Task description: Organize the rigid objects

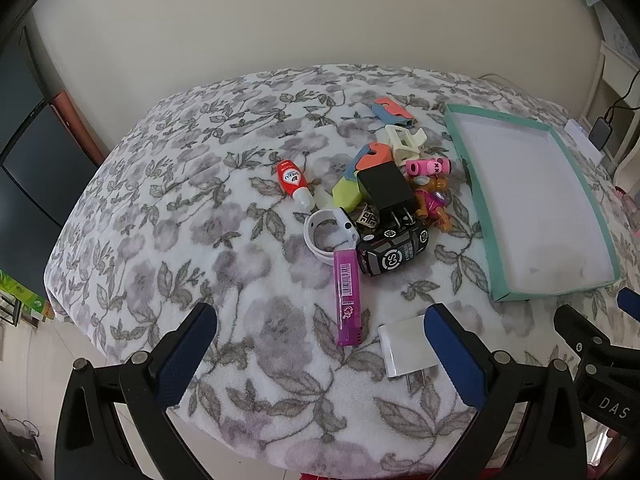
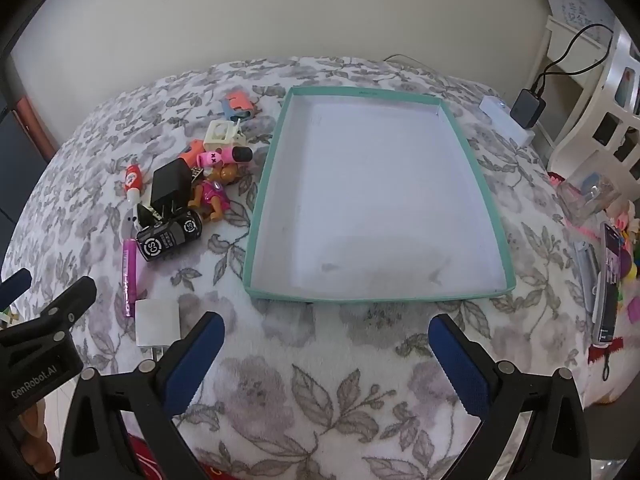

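A pile of small rigid objects lies on the floral blanket: a purple lighter (image 1: 347,297), a white charger (image 1: 405,346), a black toy car (image 1: 393,249), a black charger (image 1: 385,189), a pink toy figure (image 1: 433,200), a red glue bottle (image 1: 293,180) and a white ring (image 1: 325,233). An empty teal box (image 2: 376,204) stands to their right. My left gripper (image 1: 320,356) is open above the blanket, near the lighter and white charger. My right gripper (image 2: 326,364) is open, just in front of the box's near wall (image 2: 360,295). Both hold nothing.
The blanket-covered table (image 1: 180,208) drops off at its near and left edges. A phone (image 2: 610,280), a clear plastic box (image 2: 588,196) and coloured clutter lie at the right edge. A white power strip (image 2: 506,118) with a black adapter sits at the back right.
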The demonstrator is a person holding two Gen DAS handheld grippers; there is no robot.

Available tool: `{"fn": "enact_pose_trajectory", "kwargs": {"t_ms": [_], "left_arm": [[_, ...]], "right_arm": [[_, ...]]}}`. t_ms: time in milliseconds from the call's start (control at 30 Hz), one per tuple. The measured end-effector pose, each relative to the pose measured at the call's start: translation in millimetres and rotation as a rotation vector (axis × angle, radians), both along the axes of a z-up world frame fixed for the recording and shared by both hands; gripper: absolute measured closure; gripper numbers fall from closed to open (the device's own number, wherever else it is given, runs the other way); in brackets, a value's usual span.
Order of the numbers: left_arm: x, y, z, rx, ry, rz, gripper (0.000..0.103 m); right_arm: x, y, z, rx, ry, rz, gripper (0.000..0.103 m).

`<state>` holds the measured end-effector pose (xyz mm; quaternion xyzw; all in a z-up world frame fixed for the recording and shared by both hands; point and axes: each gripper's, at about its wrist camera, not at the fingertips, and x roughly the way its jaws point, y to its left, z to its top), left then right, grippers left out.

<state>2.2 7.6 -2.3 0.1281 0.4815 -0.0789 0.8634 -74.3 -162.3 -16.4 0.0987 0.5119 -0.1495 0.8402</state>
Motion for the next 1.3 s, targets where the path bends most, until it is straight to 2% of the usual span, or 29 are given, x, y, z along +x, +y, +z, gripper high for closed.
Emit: {"fn": "enact_pose_trajectory", "kwargs": {"t_ms": [1300], "left_arm": [[2.7, 1.5, -8.4, 0.023, 0.029, 0.024, 0.000]], "right_arm": [[1.8, 0.8, -5.9, 0.007, 0.018, -0.001, 0.000]]}}
